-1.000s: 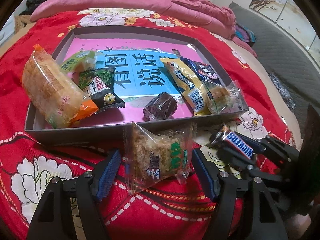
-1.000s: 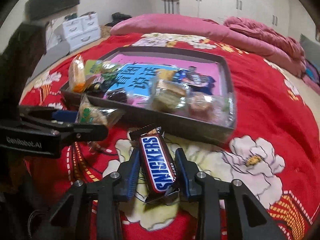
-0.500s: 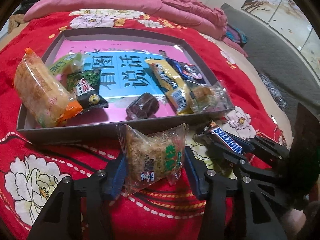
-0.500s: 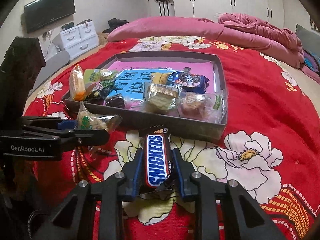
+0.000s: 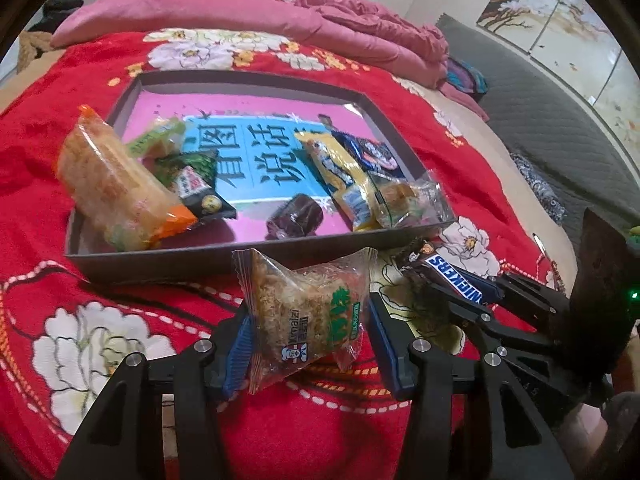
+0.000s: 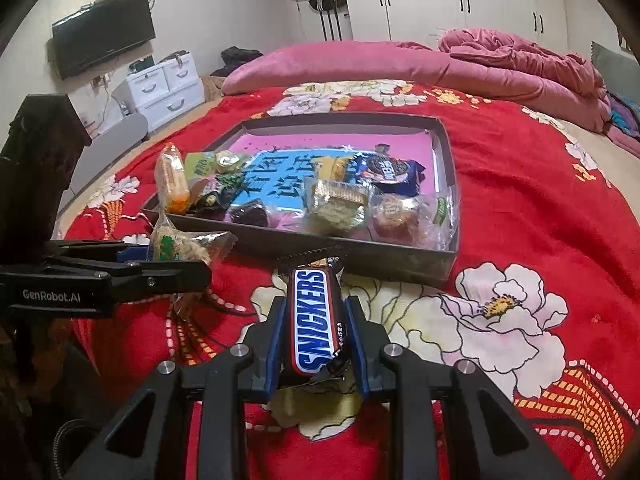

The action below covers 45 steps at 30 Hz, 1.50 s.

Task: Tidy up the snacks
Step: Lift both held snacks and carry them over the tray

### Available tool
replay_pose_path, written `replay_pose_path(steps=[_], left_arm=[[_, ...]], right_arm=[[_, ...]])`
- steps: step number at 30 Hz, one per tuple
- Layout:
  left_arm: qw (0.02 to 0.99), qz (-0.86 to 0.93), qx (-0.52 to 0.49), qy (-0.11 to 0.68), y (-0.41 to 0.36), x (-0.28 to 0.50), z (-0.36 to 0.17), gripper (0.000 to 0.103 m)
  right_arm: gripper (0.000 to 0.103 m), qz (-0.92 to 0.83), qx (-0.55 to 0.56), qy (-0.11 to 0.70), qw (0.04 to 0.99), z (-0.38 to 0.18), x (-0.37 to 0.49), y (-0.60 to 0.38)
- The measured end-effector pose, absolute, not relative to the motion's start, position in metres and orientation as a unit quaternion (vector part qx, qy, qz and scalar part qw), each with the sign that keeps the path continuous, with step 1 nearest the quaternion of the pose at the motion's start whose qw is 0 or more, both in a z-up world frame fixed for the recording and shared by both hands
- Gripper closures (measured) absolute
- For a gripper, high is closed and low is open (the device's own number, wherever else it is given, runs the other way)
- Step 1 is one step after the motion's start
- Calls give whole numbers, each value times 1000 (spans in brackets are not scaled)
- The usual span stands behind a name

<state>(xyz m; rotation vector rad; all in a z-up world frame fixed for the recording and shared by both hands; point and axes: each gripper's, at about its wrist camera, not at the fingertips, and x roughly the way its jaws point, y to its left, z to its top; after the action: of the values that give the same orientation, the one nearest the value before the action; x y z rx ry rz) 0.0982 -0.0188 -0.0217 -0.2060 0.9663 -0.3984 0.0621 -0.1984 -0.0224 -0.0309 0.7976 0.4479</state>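
My left gripper is shut on a clear packet of oat crisp and holds it above the red blanket, just in front of the grey tray's near wall. My right gripper is shut on a Snickers bar, lifted off the blanket in front of the tray. The tray holds several snacks: an orange-ended packet, a green-black packet, a dark wrapped sweet, a yellow bar and a clear pastry packet. The right gripper shows beside the left one.
The tray lies on a bed with a red flowered blanket. Pink pillows and a bunched quilt lie behind it. White drawers and a wall television stand left of the bed. A grey mat lies to the right.
The left gripper has closed on the oat packet and lifted it. The right gripper has risen with the Snickers bar. Both views sit higher and a little farther back from the tray.
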Motion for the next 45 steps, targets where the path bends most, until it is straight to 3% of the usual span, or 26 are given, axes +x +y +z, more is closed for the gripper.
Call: replay_pose_path(steps=[20, 45], left_arm=[[886, -157, -130, 417, 11, 106, 3, 49], [885, -148, -143, 418, 6, 136, 2, 49]], right_arm=[[74, 219, 31, 346, 912, 8, 75, -188], [74, 199, 53, 333, 920, 15, 96, -182]])
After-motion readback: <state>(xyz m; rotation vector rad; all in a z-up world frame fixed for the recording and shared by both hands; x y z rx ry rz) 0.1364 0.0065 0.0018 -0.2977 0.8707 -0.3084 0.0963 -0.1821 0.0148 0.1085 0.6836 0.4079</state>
